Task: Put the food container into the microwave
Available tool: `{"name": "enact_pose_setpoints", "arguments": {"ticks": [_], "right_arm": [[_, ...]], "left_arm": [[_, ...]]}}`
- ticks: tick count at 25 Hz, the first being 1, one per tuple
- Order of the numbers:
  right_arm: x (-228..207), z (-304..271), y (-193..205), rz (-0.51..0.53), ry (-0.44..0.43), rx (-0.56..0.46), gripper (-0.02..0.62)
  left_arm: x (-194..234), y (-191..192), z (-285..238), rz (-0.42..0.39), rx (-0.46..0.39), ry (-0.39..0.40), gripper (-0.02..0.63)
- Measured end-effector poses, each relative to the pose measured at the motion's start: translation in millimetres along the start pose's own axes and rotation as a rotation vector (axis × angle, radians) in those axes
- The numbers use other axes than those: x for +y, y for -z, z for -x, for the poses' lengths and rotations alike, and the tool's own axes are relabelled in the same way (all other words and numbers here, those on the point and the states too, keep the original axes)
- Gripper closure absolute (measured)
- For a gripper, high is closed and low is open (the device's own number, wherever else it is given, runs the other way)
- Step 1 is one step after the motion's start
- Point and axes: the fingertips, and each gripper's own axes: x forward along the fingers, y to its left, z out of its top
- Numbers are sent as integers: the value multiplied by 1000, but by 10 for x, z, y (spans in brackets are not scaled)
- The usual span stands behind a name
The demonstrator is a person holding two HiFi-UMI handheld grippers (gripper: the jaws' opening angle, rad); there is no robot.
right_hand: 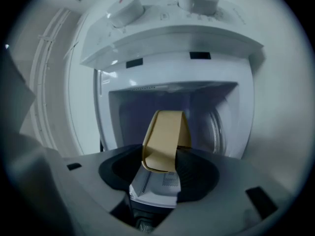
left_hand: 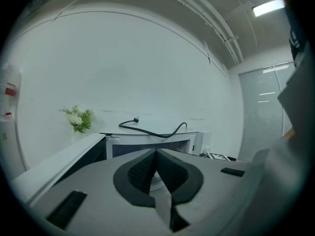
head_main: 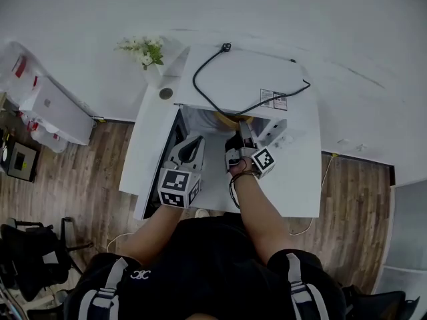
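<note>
The white microwave (head_main: pixel 247 79) stands on a white table (head_main: pixel 148 149) with its door (head_main: pixel 172 142) swung open to the left. My right gripper (head_main: pixel 239 142) is shut on the tan food container (head_main: pixel 231 120) and holds it at the mouth of the cavity. In the right gripper view the food container (right_hand: pixel 165 139), with a white label below it, is pinched between the jaws of my right gripper (right_hand: pixel 160 173) in front of the microwave's open cavity (right_hand: pixel 162 100). My left gripper (head_main: pixel 190 151) hovers by the open door, shut and empty; its pads (left_hand: pixel 170 173) meet in the left gripper view.
A black power cable (head_main: pixel 213 99) lies coiled on the microwave's top. A vase of white flowers (head_main: pixel 143 51) stands at the table's back left corner. Two control knobs (right_hand: pixel 122 6) show in the right gripper view. A white appliance (head_main: pixel 53 109) and a black chair (head_main: pixel 27 259) are at the left.
</note>
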Motion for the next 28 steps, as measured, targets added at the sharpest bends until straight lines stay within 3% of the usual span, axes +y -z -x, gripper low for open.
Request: {"name": "enact_pose_setpoints", "arguments": {"ticks": [10,21,28], "right_arm": [[-256,-423,-21,77,95,78,375],[-560,-237,-32,142,338,134,373],[-451,-117,-72,168,320,126,299]], "left_arm": [[46,-35,-137,5,5,-23,606],[-152,6,-193,-6,13,47,606],[-196,20,-171,0,13,62,606]]}}
